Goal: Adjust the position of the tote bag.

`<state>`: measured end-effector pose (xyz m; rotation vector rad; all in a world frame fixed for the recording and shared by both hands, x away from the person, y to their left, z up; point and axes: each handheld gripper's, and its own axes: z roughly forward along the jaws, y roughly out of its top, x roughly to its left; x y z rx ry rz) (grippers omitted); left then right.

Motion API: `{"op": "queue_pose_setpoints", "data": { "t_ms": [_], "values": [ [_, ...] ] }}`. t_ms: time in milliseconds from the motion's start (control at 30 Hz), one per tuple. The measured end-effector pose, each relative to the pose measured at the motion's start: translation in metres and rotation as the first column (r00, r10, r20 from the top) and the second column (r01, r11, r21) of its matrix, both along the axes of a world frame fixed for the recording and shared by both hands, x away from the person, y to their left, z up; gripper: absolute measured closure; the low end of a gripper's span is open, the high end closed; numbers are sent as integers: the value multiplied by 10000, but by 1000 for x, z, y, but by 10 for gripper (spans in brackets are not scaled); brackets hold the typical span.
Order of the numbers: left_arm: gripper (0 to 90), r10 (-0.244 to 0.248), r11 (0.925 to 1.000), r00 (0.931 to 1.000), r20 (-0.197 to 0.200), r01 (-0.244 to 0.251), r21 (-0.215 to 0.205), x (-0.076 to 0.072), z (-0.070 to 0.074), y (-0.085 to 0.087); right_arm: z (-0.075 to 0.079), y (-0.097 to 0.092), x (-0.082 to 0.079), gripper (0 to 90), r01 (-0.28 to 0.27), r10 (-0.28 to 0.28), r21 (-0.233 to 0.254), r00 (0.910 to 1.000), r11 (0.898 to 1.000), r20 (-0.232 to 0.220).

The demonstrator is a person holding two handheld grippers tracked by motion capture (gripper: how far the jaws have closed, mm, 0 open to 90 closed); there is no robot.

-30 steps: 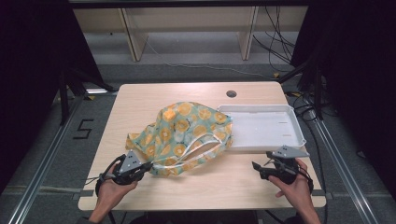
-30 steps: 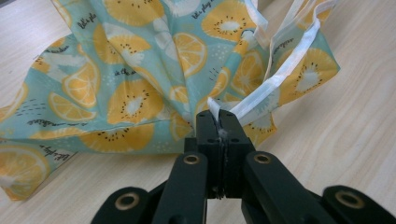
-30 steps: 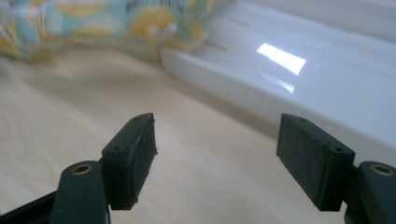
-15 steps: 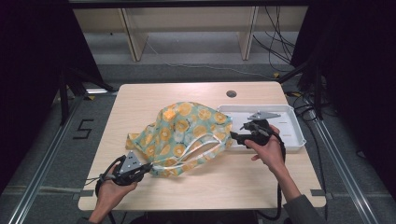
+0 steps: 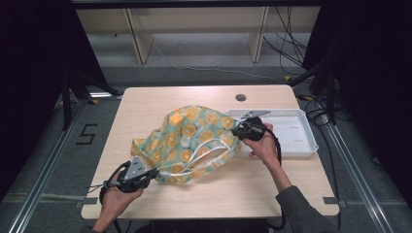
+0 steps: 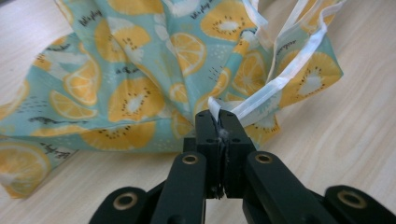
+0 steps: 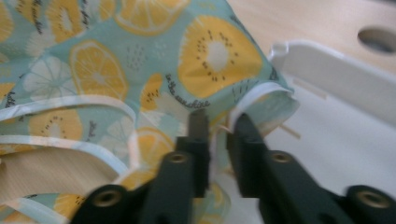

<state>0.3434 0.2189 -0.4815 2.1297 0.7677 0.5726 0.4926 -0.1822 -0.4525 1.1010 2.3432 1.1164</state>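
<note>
A teal cloth bag point(image 5: 194, 133) printed with orange and kiwi slices lies crumpled mid-table, its white handles point(image 5: 204, 155) trailing toward the front. My left gripper point(image 5: 154, 173) is at the bag's near-left corner, its jaws point(image 6: 218, 119) shut on a white handle strap point(image 6: 280, 77) where it meets the cloth point(image 6: 140, 70). My right gripper point(image 5: 236, 131) is at the bag's right edge beside the tray. Its jaws point(image 7: 218, 123) have just been closing, and the bag's white-hemmed rim point(image 7: 252, 95) is pinched between them.
A shallow white tray point(image 5: 301, 141) sits at the table's right, touching the bag's right edge point(image 7: 336, 79). A round cable hole point(image 5: 240, 97) is near the far edge. Bare wood lies along the front and far left. Shelving and cables stand beyond the table.
The right hand swung from the front-right corner to the bag's right edge by the tray, then shifted slightly left onto the cloth. The left hand and gripper stayed put.
</note>
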Motion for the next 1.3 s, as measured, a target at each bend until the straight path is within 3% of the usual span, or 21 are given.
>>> {"op": "queue_pose_setpoints", "data": {
  "t_ms": [167,200,300,333,400,433,500,533,567,633,833,867,933,967,1000,1033,1067,1133,1200,1233,1300],
  "values": [
    [884,405,9992,9984,393,-404,-17,6,10,14,31,15,-19,900,-673,642,320,9939,9972,893],
    [885,728,9964,9967,351,-711,-458,7,9,15,38,17,-22,900,-903,866,296,9902,9955,1095],
    [885,745,9972,9952,637,-746,-11,15,13,26,57,28,-35,900,-1431,1342,371,9743,9890,1810],
    [885,1086,9936,9922,617,-1064,-385,16,11,26,60,31,-38,900,-1532,1433,410,9726,9873,1829],
    [885,1218,9925,9899,721,-1207,-192,20,12,33,66,35,-44,900,-1949,1868,202,9611,9806,2036],
    [885,1400,9901,9877,690,-1389,-204,21,12,36,67,39,-51,900,-1981,1898,329,9668,9796,1710],
    [885,1517,9882,9863,656,-1497,-339,23,13,40,67,42,-56,900,-1988,1896,413,9681,9792,1635],
    [885,1875,9814,9807,555,-1848,-517,25,13,44,67,43,-65,900,-2273,2171,542,9645,9723,1501],
    [884,1844,9828,9803,710,-1839,-134,28,15,48,67,44,-69,900,-2311,2208,591,9646,9711,1442],
    [883,2124,9771,9748,685,-2110,-264,30,14,51,65,44,-72,900,-2523,2413,524,9572,9662,1601],
    [876,2508,9680,9675,329,-2510,11,36,5,65,35,42,-112,900,-2974,2937,251,9509,9544,978],
    [874,2587,9659,9652,378,-2580,-237,36,3,64,30,43,-116,900,-2929,2896,327,9539,9556,792],
    [871,2469,9689,9687,246,-2464,-216,36,2,64,22,43,-121,900,-3020,2999,298,9521,9529,591],
    [869,2255,9740,9740,235,-2259,152,37,3,66,18,43,-122,900,-3022,3004,224,9518,9530,615],
    [865,2445,9696,9695,170,-2443,-136,36,1,63,14,44,-123,900,-3036,3017,311,9520,9523,523],
    [854,2082,9775,9775,336,-2092,271,38,1,66,11,44,-124,900,-3041,3029,457,9525,9516,309],
    [835,2237,9741,9746,9,-2236,336,35,0,66,9,45,-124,892,-3105,3097,377,9505,9498,244],
    [781,1942,9780,9809,-138,-1925,807,33,1,67,5,46,-125,832,-3033,3032,298,9529,9524,76],
    [685,1912,9797,9813,-236,-1893,654,27,2,66,2,46,-124,757,-2907,2907,-36,9568,9568,-91],
    [644,2027,9769,9789,-262,-2003,740,21,4,65,1,45,-126,699,-2612,2614,-132,9652,9652,96],
    [527,2081,9759,9776,-304,-2054,742,11,14,60,3,42,-128,589,-2598,2598,-484,9656,9644,-75]
  ]
}}
